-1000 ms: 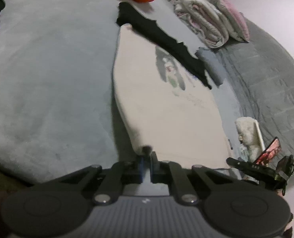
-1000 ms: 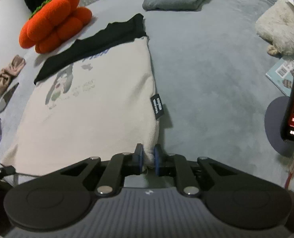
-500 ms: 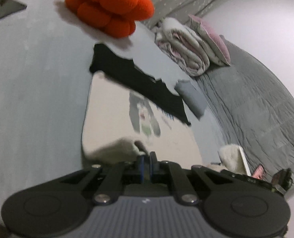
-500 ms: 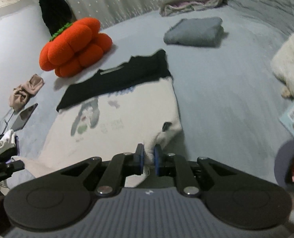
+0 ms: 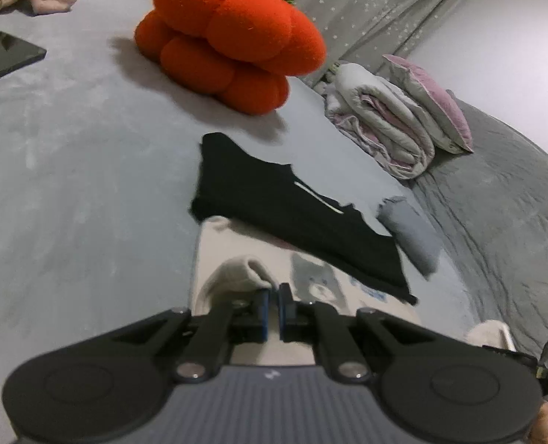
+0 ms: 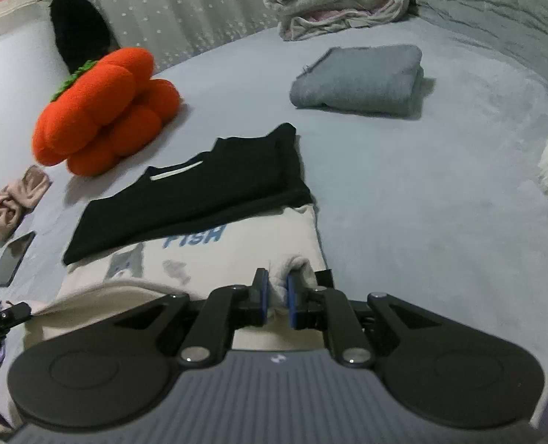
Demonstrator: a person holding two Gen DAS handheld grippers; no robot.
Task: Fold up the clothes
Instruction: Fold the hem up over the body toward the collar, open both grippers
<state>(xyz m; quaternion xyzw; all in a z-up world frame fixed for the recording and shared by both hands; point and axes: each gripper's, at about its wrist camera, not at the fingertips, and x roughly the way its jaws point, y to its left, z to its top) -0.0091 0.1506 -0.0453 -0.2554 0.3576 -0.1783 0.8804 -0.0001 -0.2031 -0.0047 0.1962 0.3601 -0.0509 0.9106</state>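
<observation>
Both grippers — left gripper (image 5: 273, 294), right gripper (image 6: 277, 288) — pinch the cream shirt's (image 6: 215, 255) hem corners.

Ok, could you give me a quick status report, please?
Left gripper, right gripper shut on cream shirt hem. Black top overlaps its far end.

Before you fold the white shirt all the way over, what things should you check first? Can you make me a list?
1. Left gripper pinching cream shirt hem: ok, jaws shut on cloth.
2. Right gripper pinching other corner: ok.
3. Both corners lifted evenly: cannot tell.
4. Black shirt lies on the cream shirt's far end: not ok, it would get folded in.
5. Orange pumpkin plush clear of the fold: ok.
6. Folded grey garment apart: ok.
</observation>
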